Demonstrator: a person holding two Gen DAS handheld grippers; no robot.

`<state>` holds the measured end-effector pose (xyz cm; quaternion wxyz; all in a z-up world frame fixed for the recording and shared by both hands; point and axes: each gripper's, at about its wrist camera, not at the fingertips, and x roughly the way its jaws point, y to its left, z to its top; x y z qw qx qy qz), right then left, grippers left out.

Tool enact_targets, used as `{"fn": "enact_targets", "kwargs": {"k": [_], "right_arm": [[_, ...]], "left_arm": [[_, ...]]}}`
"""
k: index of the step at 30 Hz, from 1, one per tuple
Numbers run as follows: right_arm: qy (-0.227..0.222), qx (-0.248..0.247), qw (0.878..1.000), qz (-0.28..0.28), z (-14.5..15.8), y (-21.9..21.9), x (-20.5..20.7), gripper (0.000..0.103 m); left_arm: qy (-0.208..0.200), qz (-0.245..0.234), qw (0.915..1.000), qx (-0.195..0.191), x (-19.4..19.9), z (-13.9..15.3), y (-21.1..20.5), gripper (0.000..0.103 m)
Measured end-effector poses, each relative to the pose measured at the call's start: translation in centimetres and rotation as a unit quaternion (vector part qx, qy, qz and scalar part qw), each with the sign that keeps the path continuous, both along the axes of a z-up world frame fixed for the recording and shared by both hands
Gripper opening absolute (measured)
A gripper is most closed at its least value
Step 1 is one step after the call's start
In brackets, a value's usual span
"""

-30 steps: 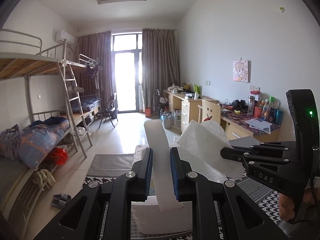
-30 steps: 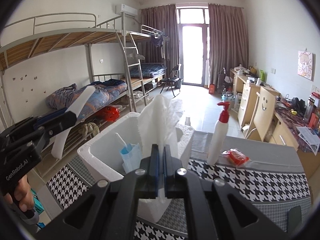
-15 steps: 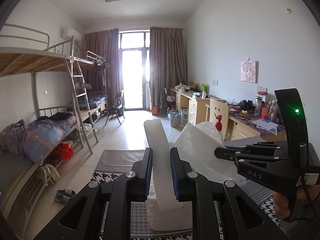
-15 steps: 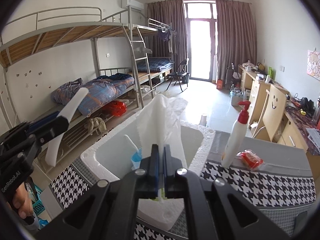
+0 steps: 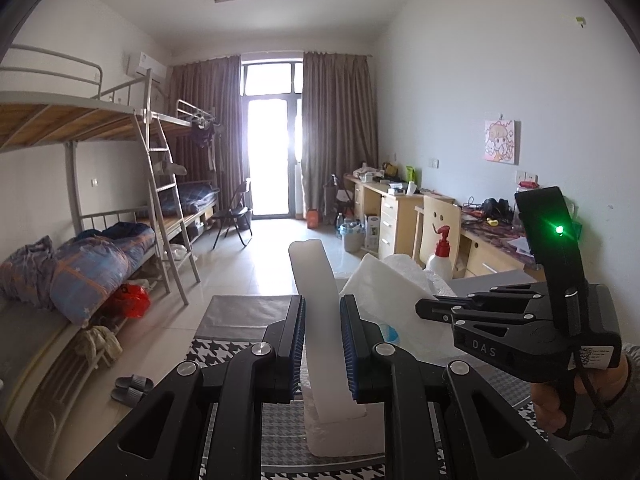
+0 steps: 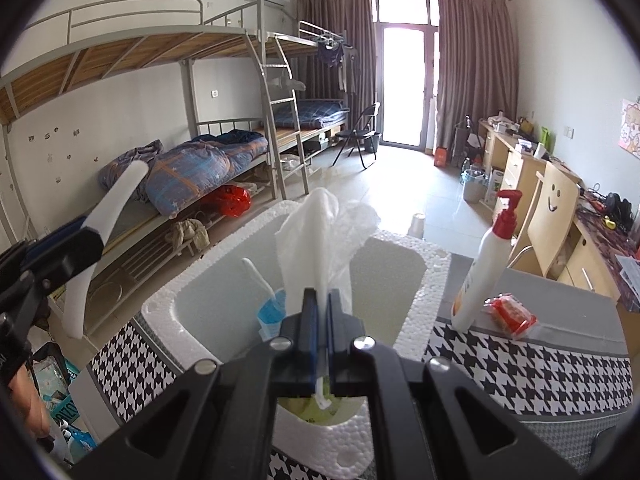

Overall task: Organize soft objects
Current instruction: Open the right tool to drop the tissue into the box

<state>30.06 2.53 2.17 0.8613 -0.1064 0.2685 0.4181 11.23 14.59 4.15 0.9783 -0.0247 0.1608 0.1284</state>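
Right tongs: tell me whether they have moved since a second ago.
Yes. The right tongs, shut on the tissue, have come forward over the foam box; its far rim, once hidden behind the tissue, now lies open beyond it.

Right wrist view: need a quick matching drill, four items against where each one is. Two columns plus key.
Items:
1. white tissue
2. white foam strip
3. blue face mask
4. red packet

Places:
A. lying inside the styrofoam box
B. on the table beside the pump bottle
C. pinched in the right gripper
D. clamped in the left gripper

Pairs: 1-C, 2-D, 3-A, 4-B
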Motion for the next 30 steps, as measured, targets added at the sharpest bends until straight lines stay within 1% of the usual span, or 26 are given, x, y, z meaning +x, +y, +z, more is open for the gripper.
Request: {"fn": "enact_targets", "kwargs": {"k": [6,8,9,10,11,12,15,28,30], "right_arm": [[0.009,-0.009,1.0,0.005,-0.3,0.4,0.3,0.007],[0.012,-0.014,1.0,0.009,-0.4,0.5,0.2,0.02],[0.012,-0.014,1.0,0.01,-0.4,0.5,0.2,0.042],[0.012,-0.014,1.0,0.011,-0.5,0.5,0.1,0.07],[0.01,-0.013,1.0,0.01,-0.4,0.4,0.0,0.077],[0.004,-0.006,1.0,0.01,-0.3,0.2,-0.2,0.078],[-0.001,-0.003,1.0,0.017,-0.1,-0.1,-0.6,0.078],[-0.013,0.012,1.0,0.005,0.8,-2.0,-1.1,0.079],[-0.013,0.017,1.0,0.004,0.9,-2.4,-1.1,0.081]], "left_arm": [[0.0,0.004,1.0,0.0,-0.3,0.0,-0.1,0.019],[0.001,0.004,1.0,-0.001,-0.3,0.0,-0.2,0.019],[0.001,0.004,1.0,-0.001,-0.3,-0.1,-0.2,0.019],[0.001,0.004,1.0,-0.002,-0.3,0.0,-0.2,0.019],[0.001,0.003,1.0,-0.002,-0.2,0.0,-0.2,0.019],[0.001,0.003,1.0,-0.001,-0.2,-0.1,-0.2,0.019],[0.001,0.001,1.0,-0.002,0.0,-0.1,-0.4,0.019],[0.002,-0.019,0.9998,0.001,0.6,-0.2,-1.0,0.019],[0.003,-0.021,0.9998,-0.001,0.8,-0.2,-1.0,0.019]]}}
